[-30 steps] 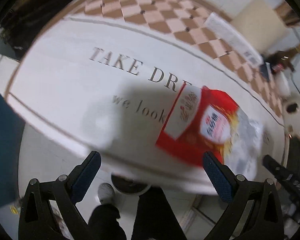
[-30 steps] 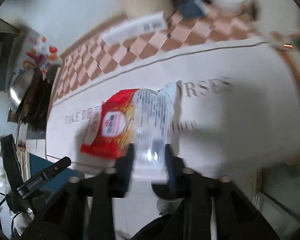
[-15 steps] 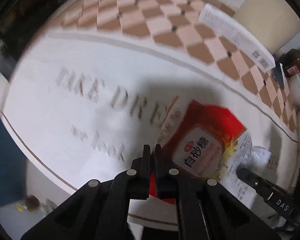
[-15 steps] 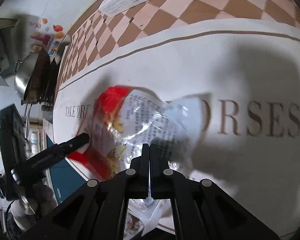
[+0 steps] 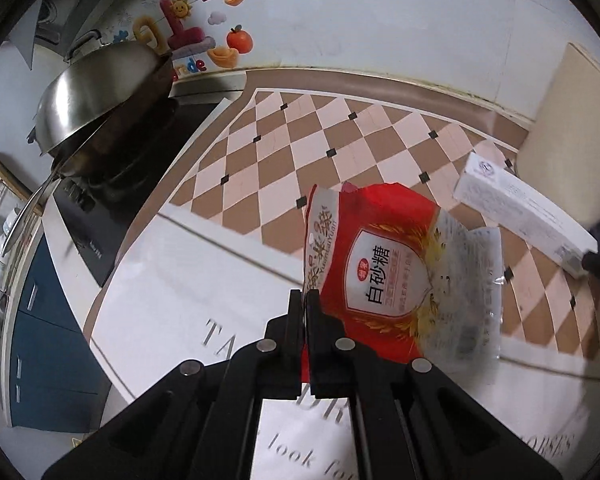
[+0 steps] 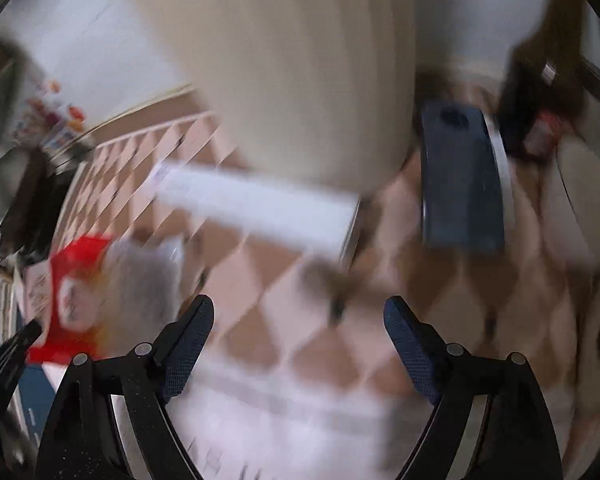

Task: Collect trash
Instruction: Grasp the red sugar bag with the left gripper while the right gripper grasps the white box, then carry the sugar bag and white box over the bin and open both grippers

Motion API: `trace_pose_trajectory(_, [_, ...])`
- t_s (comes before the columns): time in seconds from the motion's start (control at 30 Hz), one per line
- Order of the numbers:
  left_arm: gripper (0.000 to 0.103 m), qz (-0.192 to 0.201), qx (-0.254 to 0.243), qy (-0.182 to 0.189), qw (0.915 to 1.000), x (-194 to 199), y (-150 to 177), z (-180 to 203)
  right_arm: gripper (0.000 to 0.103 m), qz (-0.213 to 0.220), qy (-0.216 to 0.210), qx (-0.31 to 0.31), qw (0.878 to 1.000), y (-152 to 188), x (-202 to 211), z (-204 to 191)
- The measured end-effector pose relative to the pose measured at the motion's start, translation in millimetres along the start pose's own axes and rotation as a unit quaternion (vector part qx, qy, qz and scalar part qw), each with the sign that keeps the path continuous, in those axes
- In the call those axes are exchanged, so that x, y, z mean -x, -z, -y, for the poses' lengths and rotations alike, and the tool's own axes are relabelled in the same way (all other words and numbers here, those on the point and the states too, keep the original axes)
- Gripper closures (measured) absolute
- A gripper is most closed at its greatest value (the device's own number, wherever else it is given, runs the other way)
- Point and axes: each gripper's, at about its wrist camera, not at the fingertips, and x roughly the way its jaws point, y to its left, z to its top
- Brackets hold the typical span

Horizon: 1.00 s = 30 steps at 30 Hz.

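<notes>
Crinkled red plastic bag [image 5: 384, 276] (edge pinched), left gripper [image 5: 304, 300], right gripper [image 6: 298, 328] seemingly empty

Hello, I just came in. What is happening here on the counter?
A person is collecting trash with two handheld grippers. The left gripper is shut on the edge of an empty red sugar bag, holding it above the counter. The right gripper is open and empty, pointed toward a long white box.
</notes>
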Motion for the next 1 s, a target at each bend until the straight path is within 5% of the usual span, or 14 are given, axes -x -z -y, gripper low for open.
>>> trace_pose_trajectory(0.2, [0.103,-0.007,-0.01,-0.006,0.9999,-10,-6,12,0.015,-0.033,0.021,0.107,0.993,-37,-53,-15])
trace_pose_trajectory(0.3, [0.103,-0.01,-0.009,-0.002,0.9999,-9,-5,9,0.05,-0.036,0.007,0.119,0.992,-31,-53,-22])
trace_pose_trajectory(0.37, [0.103,-0.011,-0.008,-0.004,0.9999,-10,-4,5,0.061,-0.052,-0.048,0.114,0.991,-21,-46,-28])
trace_pose_trajectory(0.47, [0.103,-0.014,-0.004,-0.007,0.9999,-13,-4,0,0.061,-0.049,-0.063,0.127,0.989,-7,-30,-39])
trace_pose_trajectory(0.6, [0.103,-0.016,0.01,-0.011,0.9998,-17,-5,-9,0.028,-0.024,-0.044,0.119,0.992,-5,-24,-37])
trace_pose_trajectory(0.7, [0.103,-0.013,0.018,-0.015,0.9996,-16,-7,-14,0.028,-0.034,-0.058,0.107,0.992,-18,-43,-43])
trace_pose_trajectory(0.77, [0.103,-0.01,0.019,-0.014,0.9997,-13,-7,-18,0.04,-0.038,-0.058,0.12,0.99,-18,-55,-55])
trace_pose_trajectory(0.8, [0.103,-0.006,0.018,-0.013,0.9997,-9,-6,-20,0.059,-0.039,-0.057,0.124,0.99,-18,-59,-60])
trace_pose_trajectory(1.0, [0.103,0.035,0.017,0.008,0.9992,35,1,-46,0.063,0.016,-0.06,0.1,0.993,1,-23,-87])
